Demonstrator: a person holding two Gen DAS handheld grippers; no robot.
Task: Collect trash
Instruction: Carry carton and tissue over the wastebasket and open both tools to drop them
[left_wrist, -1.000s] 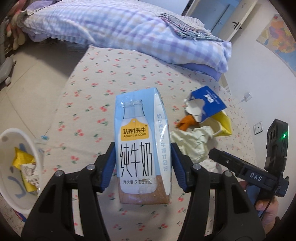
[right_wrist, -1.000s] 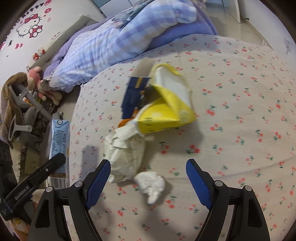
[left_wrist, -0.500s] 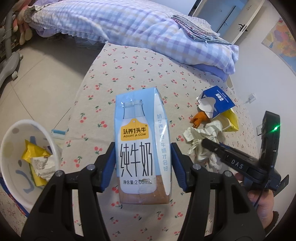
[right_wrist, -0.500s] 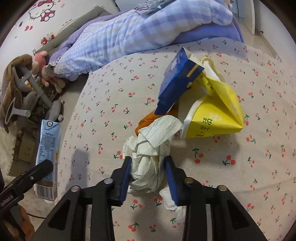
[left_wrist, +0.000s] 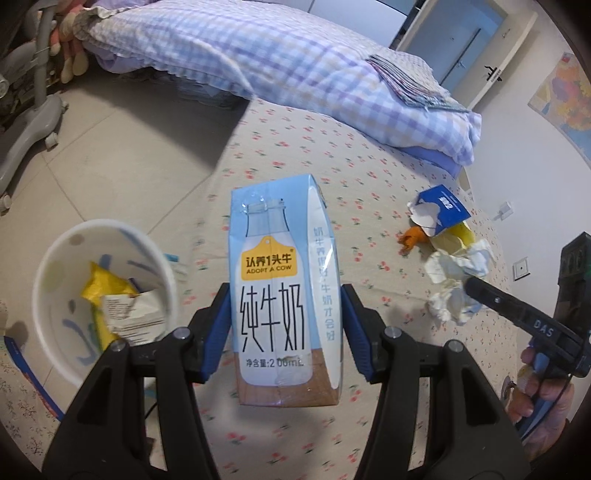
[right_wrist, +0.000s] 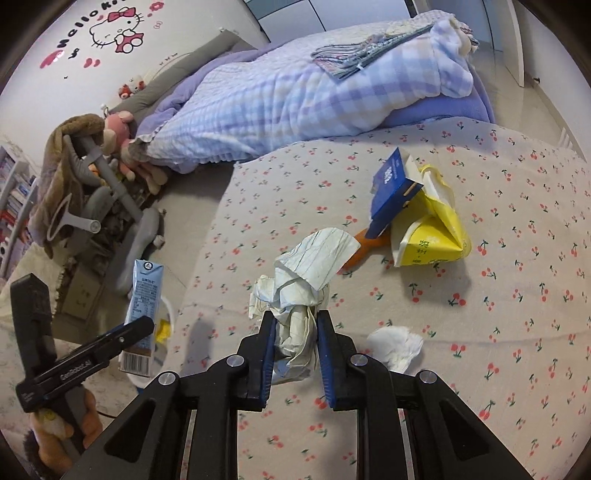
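On the cherry-print bed (left_wrist: 295, 147), left view first: the left hand-held gripper (left_wrist: 284, 328) is clamped on a milk carton (left_wrist: 282, 295), held upright w/ a blue pad on each side. The bin (left_wrist: 48, 258), white, sits on the floor just beside the bed edge, down-left of the carton, w/ a yellow wrapper (left_wrist: 101, 291) and other scraps already inside. Off to the right, the right hand-held gripper (left_wrist: 469, 284) bites into a paper wad (left_wrist: 458, 280); a blue box (left_wrist: 443, 212) and yellow bag (left_wrist: 460, 238) lie just beyond it.

Right view: the right gripper is narrow, pinching the wad between its pads (right_wrist: 269, 354). Whether the wad's bottom touches the bed, can't tell. A tissue (right_wrist: 395, 347) lies just beside it, loose on the bed. The box leans on the bag further back, an orange scrap (right_wrist: 364, 249) poking out beneath.

Step in hand, I'd say: both pieces gripped, heading for the bin. Next calls for swinging the carton left over the bin's mouth, opening, then the wad likewise. Tissue, box, bag and scrap left after.
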